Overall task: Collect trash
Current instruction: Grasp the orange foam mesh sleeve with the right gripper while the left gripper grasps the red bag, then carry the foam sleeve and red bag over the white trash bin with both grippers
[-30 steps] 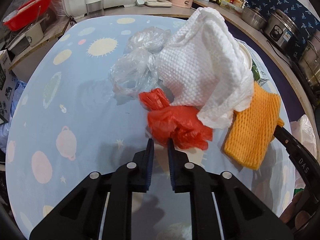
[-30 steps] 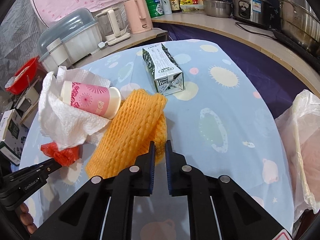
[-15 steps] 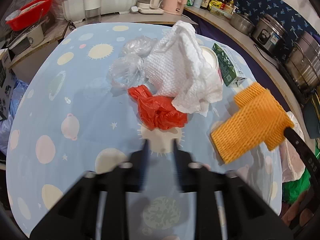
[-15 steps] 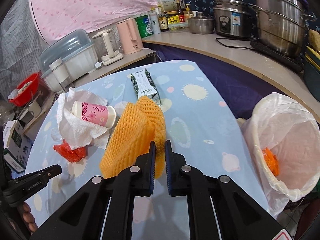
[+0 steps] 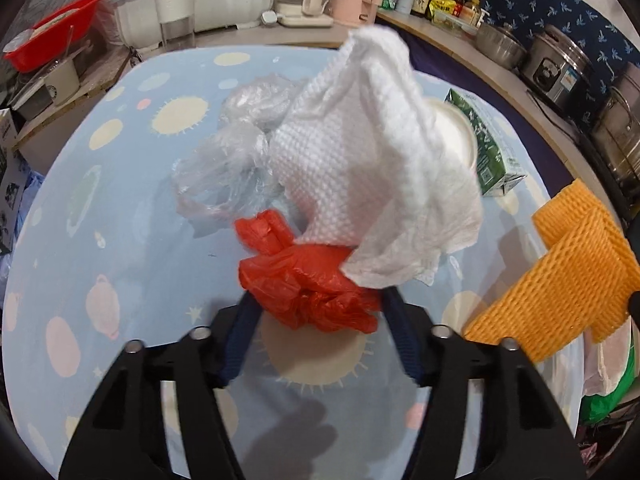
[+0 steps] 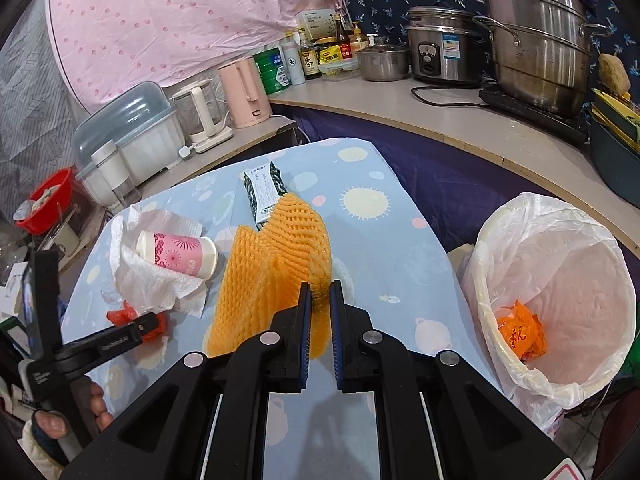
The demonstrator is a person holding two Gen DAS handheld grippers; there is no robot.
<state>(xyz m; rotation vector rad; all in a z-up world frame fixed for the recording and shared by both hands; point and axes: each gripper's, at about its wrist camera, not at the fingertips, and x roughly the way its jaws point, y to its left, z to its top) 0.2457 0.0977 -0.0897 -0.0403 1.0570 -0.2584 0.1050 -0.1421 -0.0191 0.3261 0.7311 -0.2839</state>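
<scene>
Foam netting (image 6: 272, 276), orange, hung pinched in the closed jaws of the right gripper (image 6: 319, 304) above the blue table (image 6: 380, 248), near the lined trash bin (image 6: 560, 280). The left gripper (image 5: 316, 320) was opening, its jaws set wide either side of a red plastic bag (image 5: 308, 280) without pressing it. A white paper towel (image 5: 372, 168) lay just behind

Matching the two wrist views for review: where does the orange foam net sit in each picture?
Left wrist: orange foam net at the right edge, raised off the table, right of the white paper towel.
Right wrist: centre, clamped in the right gripper, hanging over the table.
Shared landmark: the green carton just beyond the net.
</scene>
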